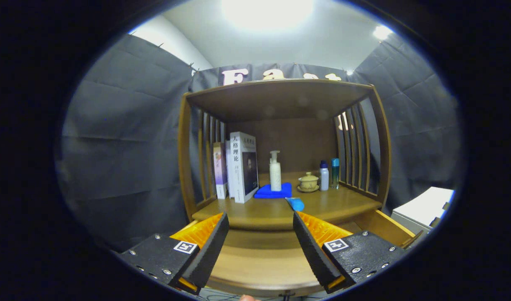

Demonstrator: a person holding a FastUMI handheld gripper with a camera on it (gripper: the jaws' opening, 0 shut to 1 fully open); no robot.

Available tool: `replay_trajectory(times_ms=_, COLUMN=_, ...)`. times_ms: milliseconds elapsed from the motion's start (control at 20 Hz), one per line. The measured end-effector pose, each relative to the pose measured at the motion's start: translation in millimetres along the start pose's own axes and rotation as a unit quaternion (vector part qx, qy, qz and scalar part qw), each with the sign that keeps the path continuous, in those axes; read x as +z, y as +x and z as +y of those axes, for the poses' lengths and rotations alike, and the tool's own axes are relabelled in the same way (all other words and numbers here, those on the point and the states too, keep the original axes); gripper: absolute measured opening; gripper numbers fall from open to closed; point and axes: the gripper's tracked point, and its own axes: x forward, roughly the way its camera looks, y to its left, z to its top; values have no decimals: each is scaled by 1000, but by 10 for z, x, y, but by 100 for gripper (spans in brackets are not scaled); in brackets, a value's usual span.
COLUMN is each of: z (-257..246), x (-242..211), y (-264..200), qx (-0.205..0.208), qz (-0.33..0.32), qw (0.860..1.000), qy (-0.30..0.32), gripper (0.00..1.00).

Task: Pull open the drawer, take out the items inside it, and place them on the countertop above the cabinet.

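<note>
The wooden cabinet's drawer (385,228) stands pulled out below the countertop (334,205). Its bare wooden bottom shows between and under my fingers. My gripper (260,217) is open above the drawer, just in front of the countertop's edge, with nothing between the fingers. A small blue item (296,204) lies on the countertop just beyond the right fingertip. Behind it a white pump bottle (275,171) stands on a folded blue cloth (267,193).
On the countertop, several books (238,167) stand upright at the left. A lidded tea cup (308,182) and two small bottles (324,175) stand at the right. Slatted side walls and a top board (276,98) enclose the shelf. A white box (426,207) sits right of the cabinet.
</note>
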Motion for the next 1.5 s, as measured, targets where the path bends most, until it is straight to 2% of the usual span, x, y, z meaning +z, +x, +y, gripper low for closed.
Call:
replay_trajectory(times_ms=200, z=128, x=-387, y=-363, qx=26, qz=31, qw=998, qy=-39, gripper=95)
replay_trajectory(times_ms=550, z=20, x=-741, y=-731, qx=6, qz=64, qw=997, qy=-30, gripper=96)
replay_trajectory(times_ms=900, z=-259, x=-1085, y=-618, qx=-35, qz=98, qw=994, qy=-16, gripper=96)
replay_trajectory(times_ms=1050, z=-429, x=-1073, y=-609, qx=-74, qz=97, qw=993, qy=-2, gripper=94)
replay_trajectory(times_ms=1200, z=-397, x=-1065, y=-574, qx=-81, qz=95, qw=992, qy=24, gripper=95)
replay_trajectory(times_ms=1350, z=-401, x=-1082, y=-592, qx=-80, qz=93, qw=992, qy=14, gripper=95)
replay_trajectory(times_ms=1500, z=-377, x=-1361, y=-606, qx=-72, qz=129, qw=989, qy=1, gripper=95)
